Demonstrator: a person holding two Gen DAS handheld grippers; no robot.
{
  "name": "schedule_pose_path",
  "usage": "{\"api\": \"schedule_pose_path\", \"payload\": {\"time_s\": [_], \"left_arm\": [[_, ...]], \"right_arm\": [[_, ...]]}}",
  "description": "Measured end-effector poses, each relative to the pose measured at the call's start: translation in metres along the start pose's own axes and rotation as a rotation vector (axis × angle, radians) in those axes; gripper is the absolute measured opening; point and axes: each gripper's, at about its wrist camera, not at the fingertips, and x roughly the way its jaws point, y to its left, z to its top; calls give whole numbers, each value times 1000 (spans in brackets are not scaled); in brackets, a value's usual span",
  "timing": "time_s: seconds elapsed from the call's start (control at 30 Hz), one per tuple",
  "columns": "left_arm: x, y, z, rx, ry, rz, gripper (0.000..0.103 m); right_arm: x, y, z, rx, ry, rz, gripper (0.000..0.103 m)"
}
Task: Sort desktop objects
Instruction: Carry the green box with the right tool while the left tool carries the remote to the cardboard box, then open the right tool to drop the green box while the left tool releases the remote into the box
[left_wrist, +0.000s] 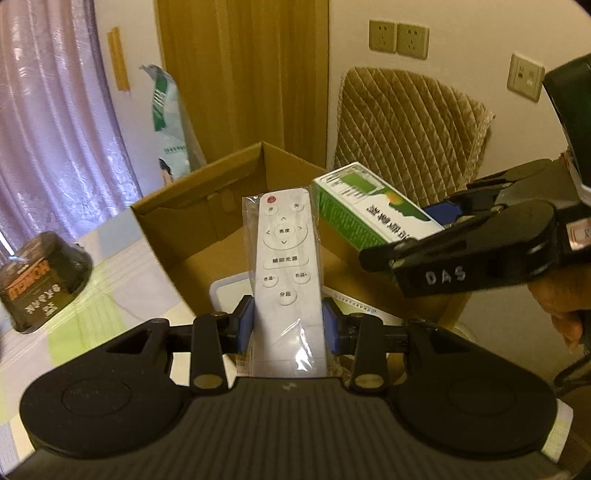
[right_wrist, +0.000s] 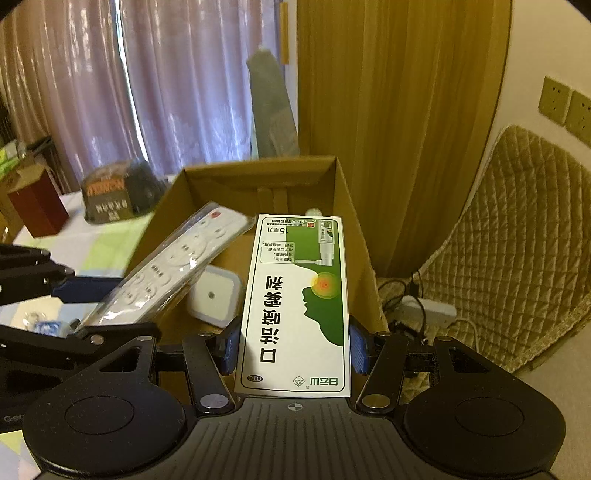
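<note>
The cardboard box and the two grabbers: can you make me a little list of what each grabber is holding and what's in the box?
left gripper: shut on white remote, wrapped in clear plastic
right gripper: shut on green-and-white medicine box
cardboard box: open, both items held above it
inside box: small white square device
on table: dark bowl-shaped pack, beside the box

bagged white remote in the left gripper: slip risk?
Probably some. The white remote in its clear plastic bag is pinched by the left gripper through glossy film, so it may slide inside. It looks stiff and light. Held near its lower end, it might pivot.
</note>
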Motion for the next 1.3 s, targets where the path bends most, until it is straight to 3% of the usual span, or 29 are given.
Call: {"api": "schedule_pose_path", "payload": {"time_s": [0.57, 1.03, 1.3], "left_arm": [[35, -6, -9, 74, 51, 22, 34], [17, -1, -10, 88, 3, 48, 39], [1, 9, -18, 64, -7, 54, 49]], "right_arm": [[36, -7, -9, -25, 63, -17, 55], [36, 1, -9, -52, 70, -12, 55], [35, 12, -10, -83, 81, -6, 56]]}}
